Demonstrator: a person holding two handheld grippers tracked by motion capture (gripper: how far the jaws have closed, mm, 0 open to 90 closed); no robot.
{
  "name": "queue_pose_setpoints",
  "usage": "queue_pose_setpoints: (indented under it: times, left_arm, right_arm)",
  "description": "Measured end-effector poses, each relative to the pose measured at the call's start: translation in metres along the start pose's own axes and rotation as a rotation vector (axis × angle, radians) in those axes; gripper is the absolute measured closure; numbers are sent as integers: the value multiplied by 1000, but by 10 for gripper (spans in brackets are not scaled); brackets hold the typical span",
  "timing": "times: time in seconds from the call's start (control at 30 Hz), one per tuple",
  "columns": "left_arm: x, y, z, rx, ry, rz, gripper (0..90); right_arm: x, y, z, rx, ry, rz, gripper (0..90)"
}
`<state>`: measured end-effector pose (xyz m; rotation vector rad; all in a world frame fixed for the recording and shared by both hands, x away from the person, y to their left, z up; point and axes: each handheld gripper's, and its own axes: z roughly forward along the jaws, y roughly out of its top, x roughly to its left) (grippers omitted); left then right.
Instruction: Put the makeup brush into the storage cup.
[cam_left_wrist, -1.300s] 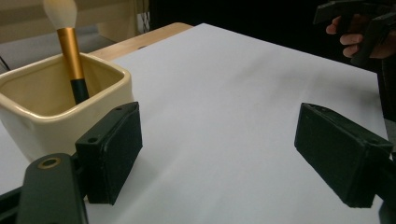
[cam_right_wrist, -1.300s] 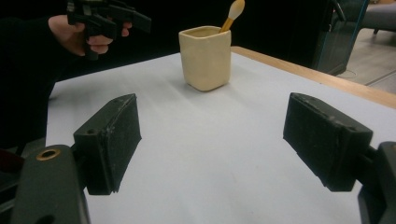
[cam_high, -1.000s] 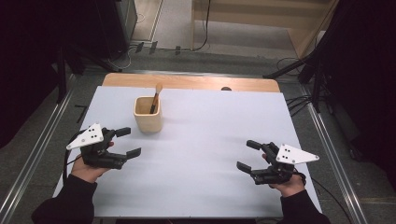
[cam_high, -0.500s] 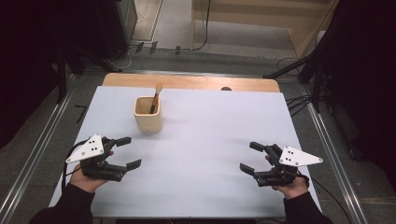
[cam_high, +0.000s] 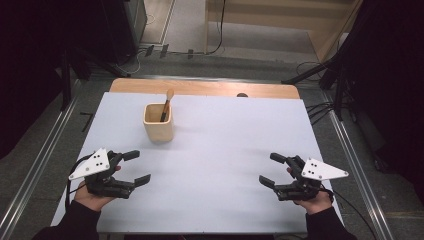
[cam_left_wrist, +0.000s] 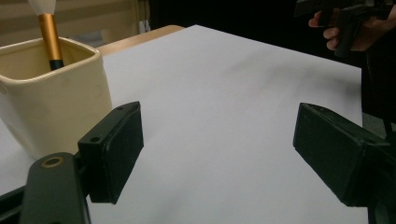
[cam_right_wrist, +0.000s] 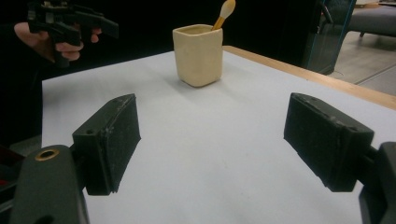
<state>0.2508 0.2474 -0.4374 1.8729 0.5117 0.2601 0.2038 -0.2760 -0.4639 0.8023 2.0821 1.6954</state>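
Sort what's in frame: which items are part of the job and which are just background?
Job items:
- cream cup
- makeup brush standing in it
- left gripper, open
- right gripper, open

Background:
- white table cover
- wooden table edge
- floor cables behind the table

The table has a wooden top, most of it covered by a white sheet; a bare wood strip shows along the far edge. Metal rails run along both sides on a grey floor. Cables trail across the floor. A light wooden frame stands beyond. The surroundings are dark.
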Motion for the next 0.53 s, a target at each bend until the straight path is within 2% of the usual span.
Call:
queue_pose_setpoints:
  times: [0.53]
  left_arm:
    - [6, -3, 2, 4, 0, -21, 166]
  right_arm:
    - [-1, -2, 1, 14, -7, 0, 192]
